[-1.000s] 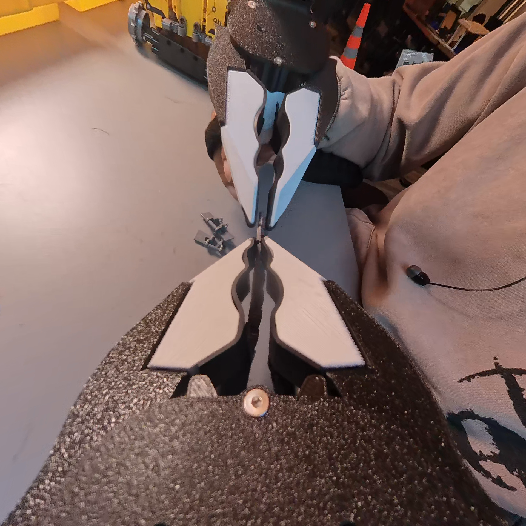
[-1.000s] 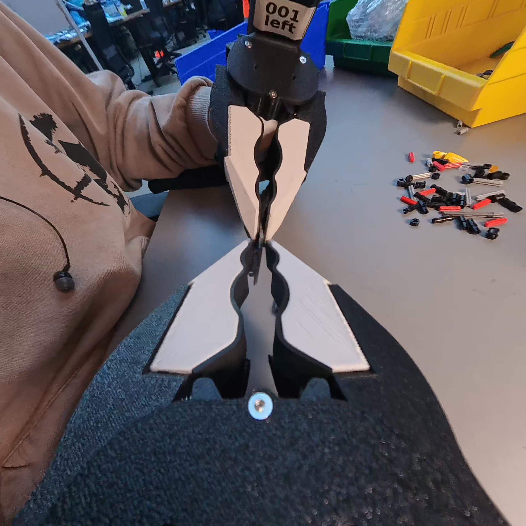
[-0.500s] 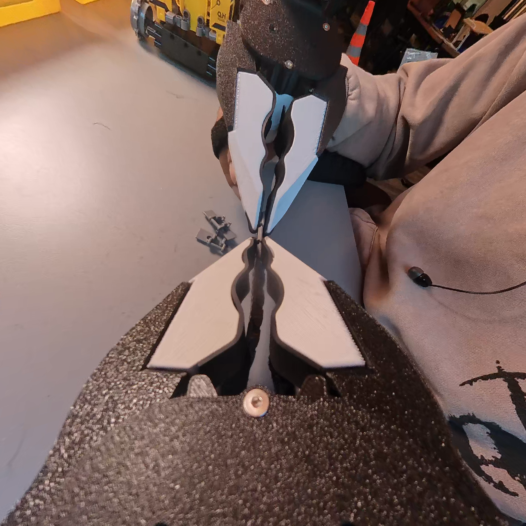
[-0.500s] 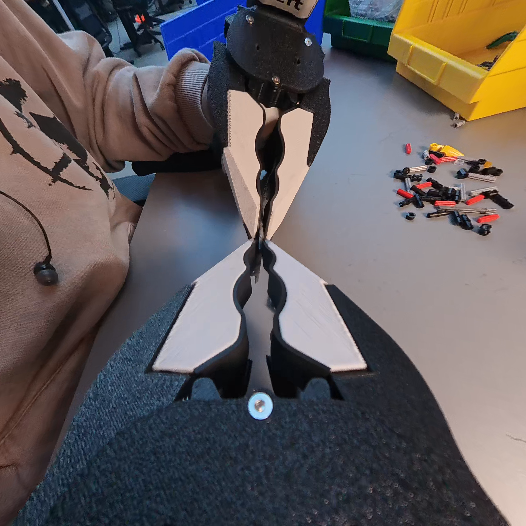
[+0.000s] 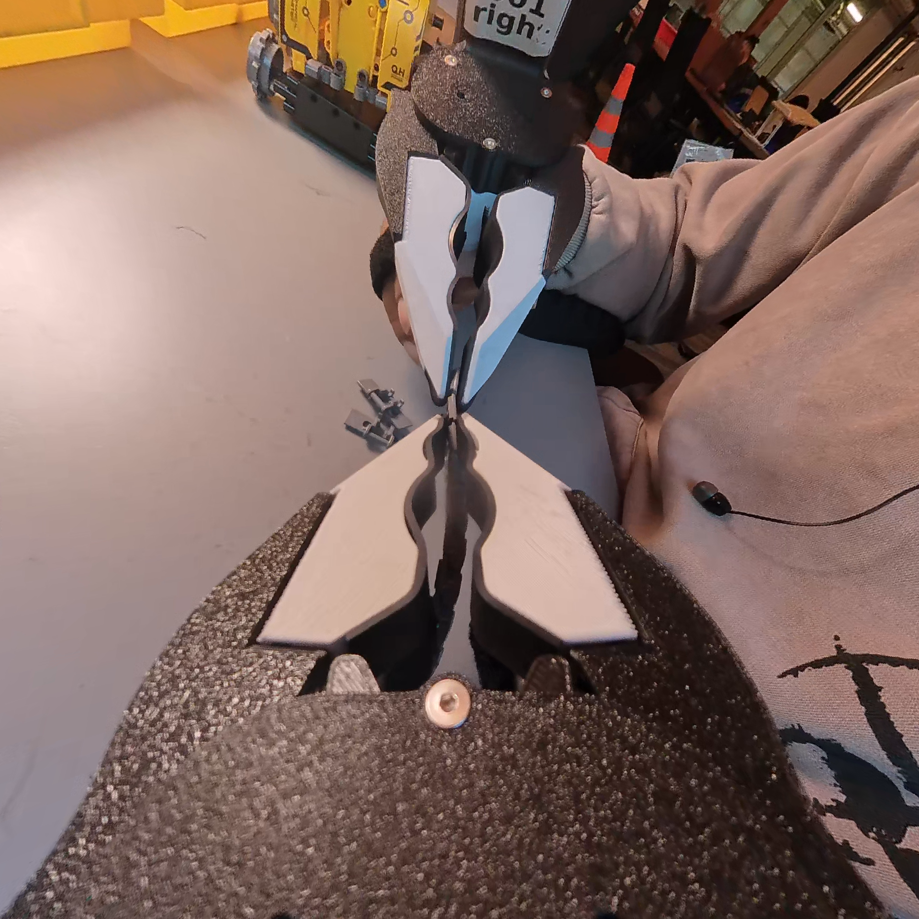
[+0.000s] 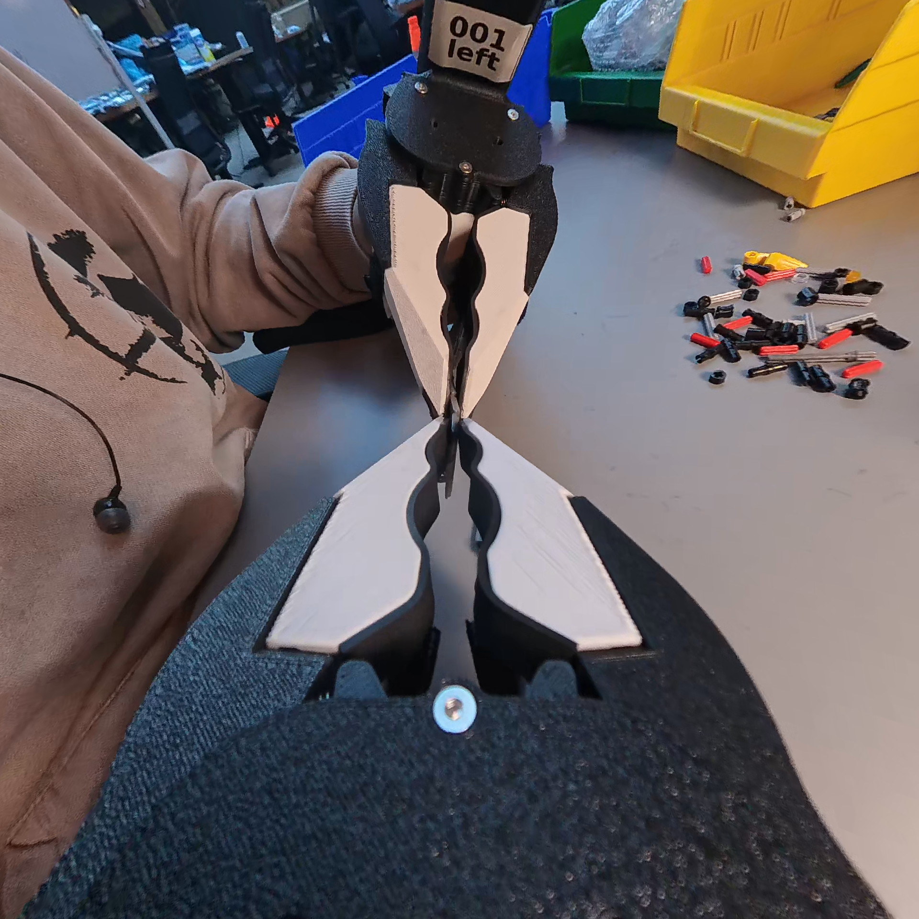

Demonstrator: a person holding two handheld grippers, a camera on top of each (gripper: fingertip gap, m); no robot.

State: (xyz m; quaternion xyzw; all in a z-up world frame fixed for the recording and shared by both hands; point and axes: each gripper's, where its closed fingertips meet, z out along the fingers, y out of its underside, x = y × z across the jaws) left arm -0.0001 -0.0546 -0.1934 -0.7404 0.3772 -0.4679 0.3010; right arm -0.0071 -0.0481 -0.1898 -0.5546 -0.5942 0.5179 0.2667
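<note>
Where the tips meet: we see the left gripper and the right gripper nose to nose above the table, tips touching or nearly so.
Left gripper: jaws drawn almost together, pinching a dark piece at the very tip.
Right gripper: jaws likewise nearly closed, clamping the same thin dark piece, which runs back a little between its fingers in the right wrist view.
Dark piece: held clear of the table between both tips; we cannot tell whether it is one part or two joined.
Just beside: two small grey parts lie on the table close to the tips, touching neither gripper.
Person: a beige sleeve leads to each gripper; a cord bead hangs on the printed sweatshirt.
Farther right: a loose heap of small parts, black, red, grey and yellow, well apart from the grippers.
Far edge: a yellow bin, green bin and blue bin; in the left wrist view, a yellow-and-black model and an orange cone.
Writing: each gripper carries a white tag with dark print; the model bears small printed marks; we give no wording.
</note>
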